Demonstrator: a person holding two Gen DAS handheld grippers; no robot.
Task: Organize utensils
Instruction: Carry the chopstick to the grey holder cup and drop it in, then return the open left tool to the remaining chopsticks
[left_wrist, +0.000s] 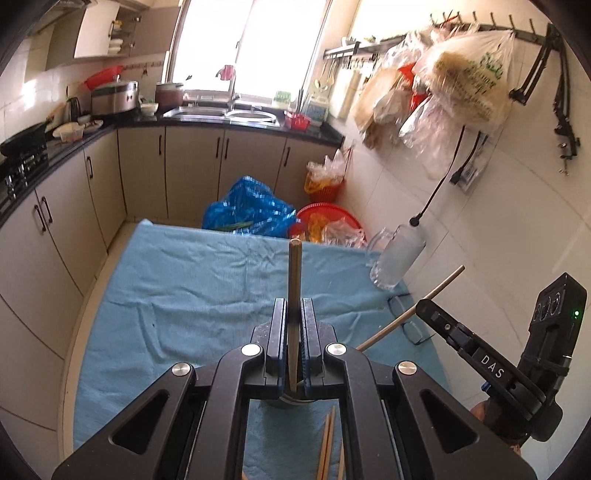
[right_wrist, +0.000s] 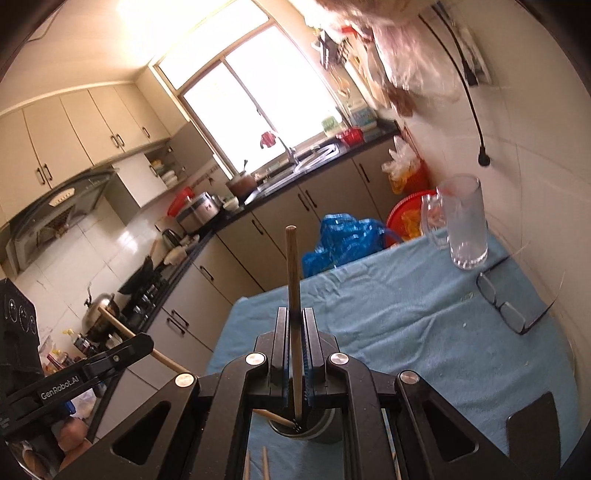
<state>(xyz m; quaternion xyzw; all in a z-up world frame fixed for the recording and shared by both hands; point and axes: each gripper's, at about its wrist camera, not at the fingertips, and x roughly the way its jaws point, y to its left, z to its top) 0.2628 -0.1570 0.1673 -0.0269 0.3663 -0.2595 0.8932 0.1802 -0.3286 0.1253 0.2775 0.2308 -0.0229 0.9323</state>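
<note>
Here each hand-held gripper is clamped fully shut on a single wooden chopstick: the left hand-held gripper pinches the left chopstick, which stands up out of its jaws, and the right hand-held gripper pinches the right chopstick the same way. Both sticks hang above a dark round cup near the bench's near edge, on the blue cloth that covers the bench.

The likeliest trouble, as a judgement, is a clash: the two grippers crowd the same small mouth, so one stick could knock the other or tip the cup. A stick let go too high might bounce off the rim onto the cloth.

The cup appears to hold the lower end of a chopstick slanting in from the left; whether that stick rests in it or only passes above cannot be told. Loose chopsticks lie on the cloth at the near edge. A glass mug at the far right corner looks empty, with eyeglasses beside it
</note>
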